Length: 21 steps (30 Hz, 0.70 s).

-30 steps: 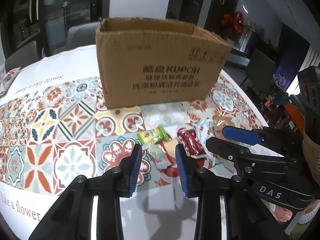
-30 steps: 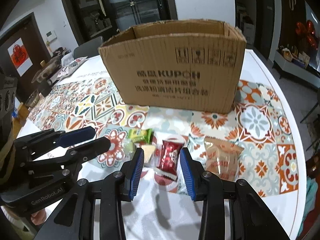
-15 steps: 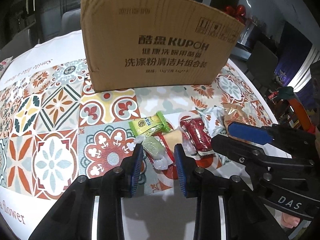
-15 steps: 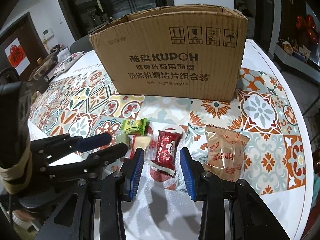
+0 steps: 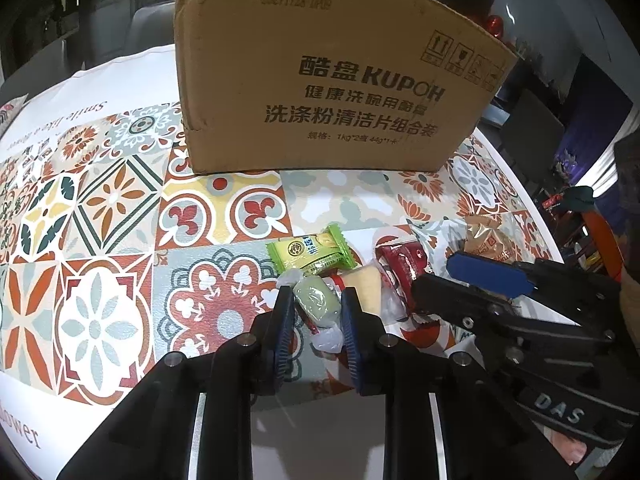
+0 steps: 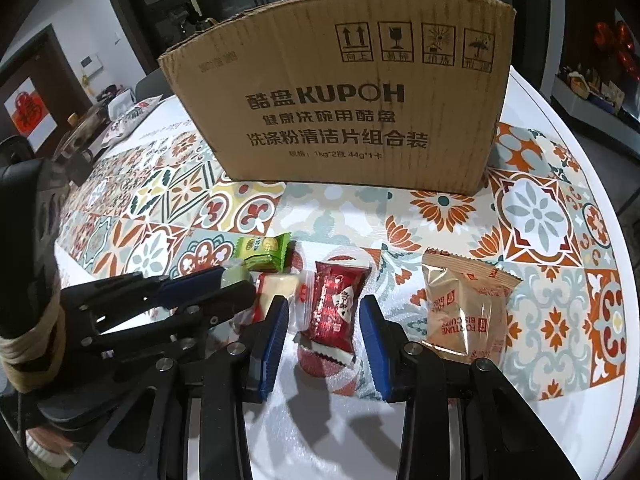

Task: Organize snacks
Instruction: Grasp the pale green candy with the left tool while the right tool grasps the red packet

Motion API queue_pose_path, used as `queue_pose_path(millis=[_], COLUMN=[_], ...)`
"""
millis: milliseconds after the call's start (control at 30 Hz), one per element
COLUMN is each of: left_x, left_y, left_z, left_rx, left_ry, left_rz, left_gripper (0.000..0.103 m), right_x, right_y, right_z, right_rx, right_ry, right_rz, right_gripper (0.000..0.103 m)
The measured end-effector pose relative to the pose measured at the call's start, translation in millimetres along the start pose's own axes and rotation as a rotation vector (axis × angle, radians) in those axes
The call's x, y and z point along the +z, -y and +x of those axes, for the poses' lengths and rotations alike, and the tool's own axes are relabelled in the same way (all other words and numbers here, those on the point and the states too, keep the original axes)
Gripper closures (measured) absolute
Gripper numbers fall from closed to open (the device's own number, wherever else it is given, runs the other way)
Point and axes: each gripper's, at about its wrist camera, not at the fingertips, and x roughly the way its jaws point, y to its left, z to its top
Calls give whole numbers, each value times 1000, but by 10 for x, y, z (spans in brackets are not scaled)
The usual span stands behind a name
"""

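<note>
A pale green wrapped candy (image 5: 316, 304) lies on the patterned tablecloth between the pads of my left gripper (image 5: 316, 300). The jaws are closing and both pads touch its sides. My right gripper (image 6: 324, 308) stands open around a red snack packet (image 6: 336, 304), with a gap on each side. A green packet (image 5: 310, 254) and a pale yellow snack (image 5: 366, 286) lie just beyond the candy. A tan biscuit packet (image 6: 464, 308) rests to the right of the red one. Behind them stands a tall cardboard box (image 6: 340, 100), whose inside is hidden.
The tiled tablecloth (image 5: 100, 240) stretches left of the snacks. The round table's edge (image 6: 624, 320) curves close on the right. A printed bag (image 6: 128, 120) lies far back left. Dark chairs and cabinets stand beyond the table.
Both grippers have sunk toward the snacks, and the box now looms higher. The left jaws have narrowed onto the pale green candy. The right jaws keep the same width around the red packet.
</note>
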Motion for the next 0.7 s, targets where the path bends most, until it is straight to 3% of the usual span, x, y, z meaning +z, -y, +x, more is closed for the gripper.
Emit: queue_pose_path(millis=[333, 433, 700], left_x=[16, 14, 26], left_y=[-28, -11, 16], left_z=[-122, -143, -211], left_rx=[0, -3, 1], left_ry=[27, 30, 43], left_rz=[4, 4, 0], left_gripper=[79, 79, 79], right_x=[56, 52, 44], right_y=[22, 9, 21], right_z=[162, 211, 265], right_rx=[-20, -27, -20], right_ry=[-22, -30, -41], right_rz=[15, 10, 23], right_gripper=[70, 77, 80])
